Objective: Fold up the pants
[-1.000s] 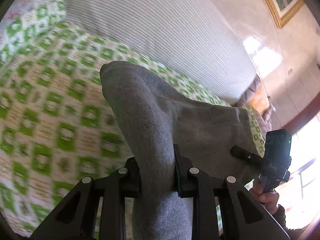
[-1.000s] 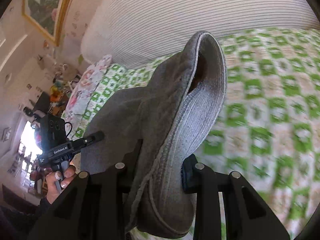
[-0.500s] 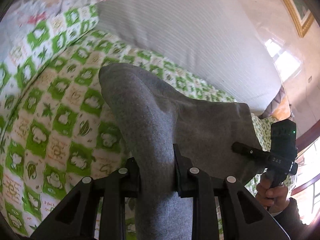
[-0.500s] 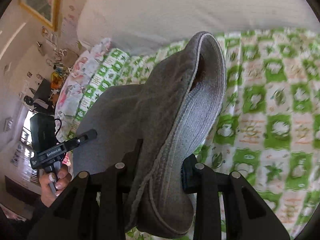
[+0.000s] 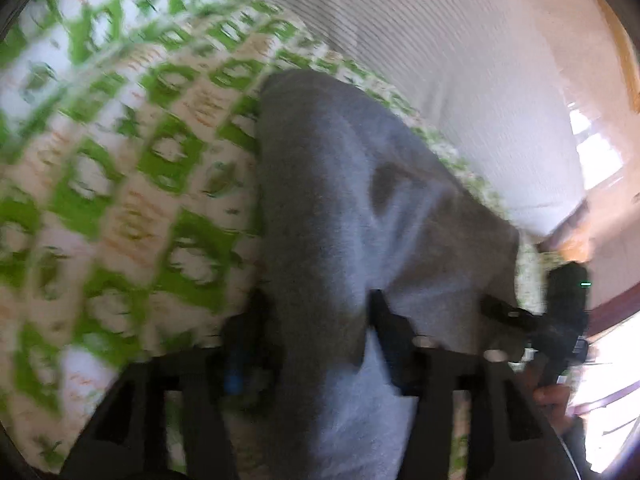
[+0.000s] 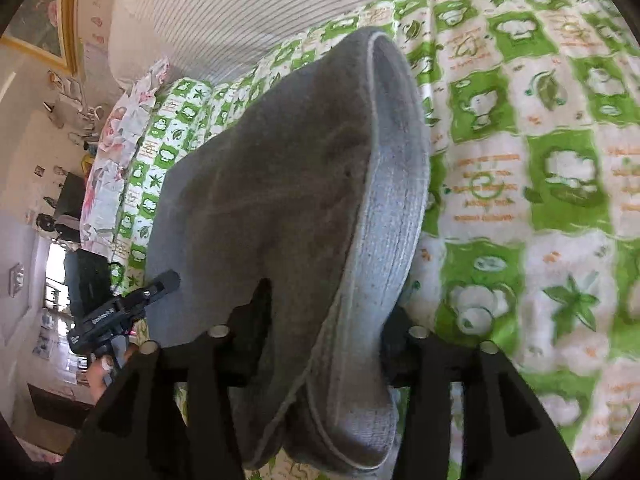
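The grey pants (image 5: 360,208) hang stretched between my two grippers above the bed. My left gripper (image 5: 320,320) is shut on one bunched edge of the pants; this view is blurred. My right gripper (image 6: 324,320) is shut on the ribbed waistband end of the pants (image 6: 304,200). The right gripper also shows at the right edge of the left wrist view (image 5: 536,320), and the left gripper shows at the left of the right wrist view (image 6: 120,312), each touching the cloth's far side.
A green and white patterned bedspread (image 6: 520,160) lies under the pants. A striped white headboard cushion (image 6: 240,8) stands behind it. A floral pillow (image 6: 120,140) lies at the far left. A bright window (image 5: 608,380) is beside the bed.
Both grippers have swung downward with the pants, and the bedspread now fills more of both views. The left wrist view has become blurred by motion. Both grips are unchanged.
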Available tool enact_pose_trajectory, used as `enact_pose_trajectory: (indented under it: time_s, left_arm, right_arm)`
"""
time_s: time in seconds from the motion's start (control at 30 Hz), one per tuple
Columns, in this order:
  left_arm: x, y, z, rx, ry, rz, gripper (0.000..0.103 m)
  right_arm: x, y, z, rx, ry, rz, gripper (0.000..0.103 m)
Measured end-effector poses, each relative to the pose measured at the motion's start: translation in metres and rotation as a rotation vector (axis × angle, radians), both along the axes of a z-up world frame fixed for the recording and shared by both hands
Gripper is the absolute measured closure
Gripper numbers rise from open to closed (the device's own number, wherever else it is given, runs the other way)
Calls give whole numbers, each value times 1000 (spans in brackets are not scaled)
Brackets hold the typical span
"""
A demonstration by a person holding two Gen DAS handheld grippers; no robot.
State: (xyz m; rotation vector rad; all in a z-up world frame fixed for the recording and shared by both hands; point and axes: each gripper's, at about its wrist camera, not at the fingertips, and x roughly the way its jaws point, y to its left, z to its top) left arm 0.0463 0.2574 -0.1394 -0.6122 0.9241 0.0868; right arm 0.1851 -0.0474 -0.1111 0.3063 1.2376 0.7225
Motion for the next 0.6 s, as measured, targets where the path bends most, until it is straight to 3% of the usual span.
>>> enact_pose_trajectory:
  time_s: [0.13,0.2,0.3,0.37,0.43,0.53,0.57,0.6]
  left_arm:
    - [-16,-3,18,127,36,32,31]
    - [-27,-8,30,183,40,46,31]
    - [-42,-25,49,230,10,34,29]
    - [-45,-34,58,228,-20,5,26]
    - [-50,-44,60,204,-40,-28,25]
    - [-40,-61,50,176,-28,-91,25]
    - [-36,-64,40,191,3,-106,24]
    - [-31,-67,31,215,33,-118,23]
  right_arm:
    - [-9,-10,22,-93,-72,-35,47]
    - [-21,-14,46,-152,-181,-57,47]
    - [-44,-14,82,-99,-317,-21,47]
    - [-59,-5,97,-29,-343,63,47]
    - [-62,7,92,1,-288,134,57]
    - [-53,14,60,-117,-199,158,70]
    - [-43,9,42,-183,-160,125,79]
    - [-34,3,28,-198,-120,101,100]
